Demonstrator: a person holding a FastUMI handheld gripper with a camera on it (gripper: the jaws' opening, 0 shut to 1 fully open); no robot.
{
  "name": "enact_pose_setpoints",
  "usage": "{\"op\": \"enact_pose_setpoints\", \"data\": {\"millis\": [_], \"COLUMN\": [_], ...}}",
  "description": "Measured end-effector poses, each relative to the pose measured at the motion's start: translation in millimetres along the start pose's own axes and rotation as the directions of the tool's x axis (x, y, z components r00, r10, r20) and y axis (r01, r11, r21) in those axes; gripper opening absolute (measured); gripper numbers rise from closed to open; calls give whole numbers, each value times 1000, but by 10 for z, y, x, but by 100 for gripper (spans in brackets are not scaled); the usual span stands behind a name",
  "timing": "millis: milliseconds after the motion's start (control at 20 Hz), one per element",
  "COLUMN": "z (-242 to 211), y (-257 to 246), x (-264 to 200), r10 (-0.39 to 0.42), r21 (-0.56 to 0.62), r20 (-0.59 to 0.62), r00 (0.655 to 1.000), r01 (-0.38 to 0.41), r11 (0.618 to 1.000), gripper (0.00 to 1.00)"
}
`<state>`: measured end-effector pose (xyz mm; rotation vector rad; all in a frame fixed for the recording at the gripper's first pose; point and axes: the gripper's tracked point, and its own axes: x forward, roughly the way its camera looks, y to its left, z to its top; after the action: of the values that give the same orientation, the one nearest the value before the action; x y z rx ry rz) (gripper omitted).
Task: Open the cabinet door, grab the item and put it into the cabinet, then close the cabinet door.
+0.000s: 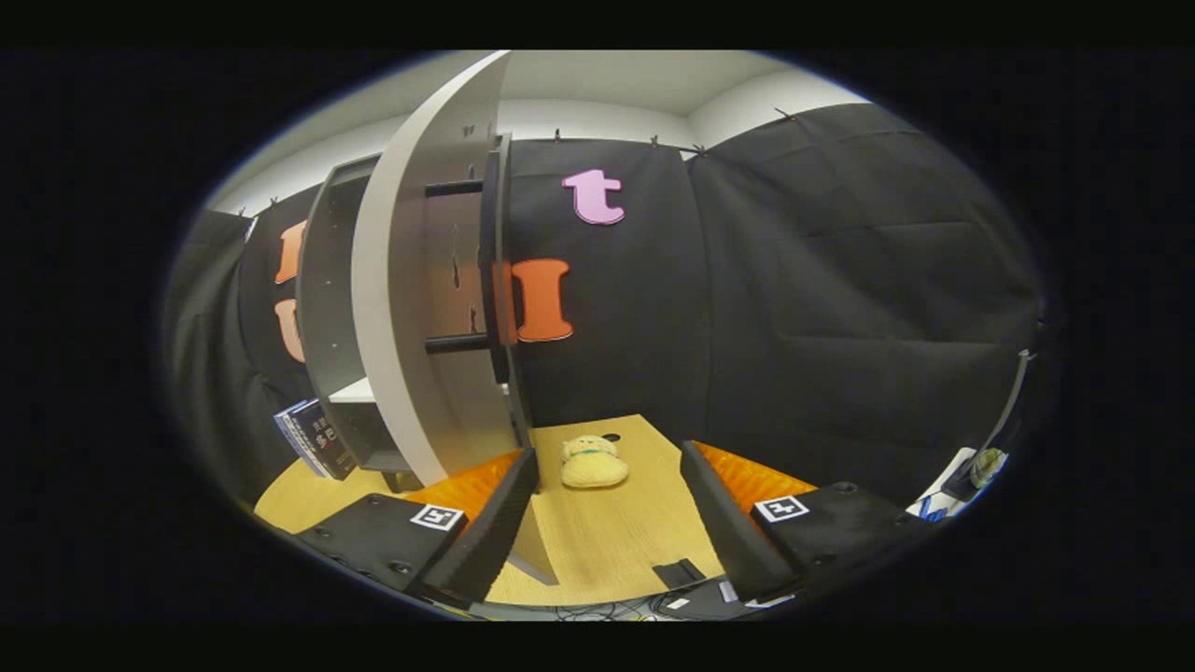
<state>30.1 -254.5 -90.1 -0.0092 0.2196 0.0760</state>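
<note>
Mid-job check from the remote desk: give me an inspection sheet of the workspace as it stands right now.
Surface: light wooden tabletop, bare between the fingers.
Job's things: cabinet door swung open, black bar handle on its face; cabinet behind it, white shelf inside; yellow plush toy on the table just ahead of the fingers, not yet grasped.
Clutter: books leaning beside the cabinet; small dark object near the table's front edge.
Grippers: gripper open, holding nothing.
Cables: a tangle below the table's front edge.
Surroundings: black cloth booth wall.
</note>
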Motion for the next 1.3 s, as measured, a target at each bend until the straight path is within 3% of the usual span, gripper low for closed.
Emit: {"op": "enact_pose_setpoints", "data": {"millis": [400, 1300], "z": [-8, -99], "y": [268, 1737], "x": [-81, -187], "r10": [-16, 53], "r21": [6, -54], "r20": [-1, -13], "r00": [1000, 998], "r01": [16, -54], "r11": [1000, 997], "gripper": [96, 96]}}
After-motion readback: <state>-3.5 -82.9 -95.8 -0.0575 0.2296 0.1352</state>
